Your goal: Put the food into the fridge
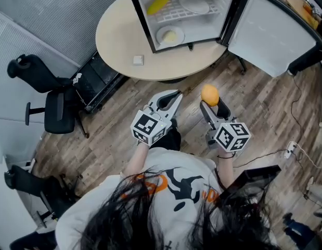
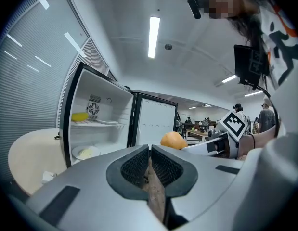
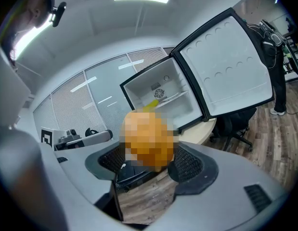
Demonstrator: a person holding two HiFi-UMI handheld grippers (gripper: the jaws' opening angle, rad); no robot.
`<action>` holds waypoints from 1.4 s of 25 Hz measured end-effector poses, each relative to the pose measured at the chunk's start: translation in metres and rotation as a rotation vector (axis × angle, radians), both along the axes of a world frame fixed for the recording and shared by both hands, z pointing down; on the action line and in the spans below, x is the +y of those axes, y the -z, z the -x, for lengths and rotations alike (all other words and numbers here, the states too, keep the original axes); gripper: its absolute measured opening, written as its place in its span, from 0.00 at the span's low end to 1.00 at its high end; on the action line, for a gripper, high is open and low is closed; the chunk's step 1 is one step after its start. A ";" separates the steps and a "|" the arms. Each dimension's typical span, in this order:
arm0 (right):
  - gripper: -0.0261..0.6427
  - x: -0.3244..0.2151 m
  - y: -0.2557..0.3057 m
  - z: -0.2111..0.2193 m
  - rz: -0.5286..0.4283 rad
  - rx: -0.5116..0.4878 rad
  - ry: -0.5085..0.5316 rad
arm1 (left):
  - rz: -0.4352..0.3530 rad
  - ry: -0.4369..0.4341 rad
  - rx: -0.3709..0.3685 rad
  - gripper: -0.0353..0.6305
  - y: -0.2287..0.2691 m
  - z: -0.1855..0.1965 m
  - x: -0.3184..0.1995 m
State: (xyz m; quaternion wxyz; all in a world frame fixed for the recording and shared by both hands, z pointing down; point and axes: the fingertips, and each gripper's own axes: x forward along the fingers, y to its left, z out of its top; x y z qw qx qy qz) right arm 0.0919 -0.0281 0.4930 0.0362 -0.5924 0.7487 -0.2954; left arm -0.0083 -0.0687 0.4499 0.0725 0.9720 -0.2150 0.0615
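My right gripper is shut on an orange, held over the wooden floor in front of the round table. In the right gripper view the orange sits between the pads. My left gripper hangs beside it, shut and empty, its jaws pressed together. The small fridge stands open on the table. Inside, a yellow food item and a plate rest on the wire shelf, and a plate of food lies on the fridge floor.
The fridge door swings out to the right over the floor. A small white box lies on the table. Black office chairs stand at the left. Cables trail on the floor at the right.
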 end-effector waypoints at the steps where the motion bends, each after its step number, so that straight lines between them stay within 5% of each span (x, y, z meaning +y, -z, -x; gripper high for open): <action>1: 0.52 -0.010 0.001 -0.002 0.001 0.002 -0.006 | 0.000 -0.004 0.002 0.07 0.001 -0.001 -0.010; 15: 0.52 -0.123 0.010 -0.028 -0.007 0.035 -0.116 | -0.019 -0.059 0.037 0.07 0.010 -0.006 -0.137; 23: 0.52 -0.143 0.011 -0.020 0.012 0.055 -0.096 | 0.020 -0.076 0.044 0.07 -0.002 -0.009 -0.152; 35: 0.52 -0.181 0.017 -0.039 -0.011 0.054 -0.009 | 0.014 0.010 0.033 0.07 0.000 -0.023 -0.177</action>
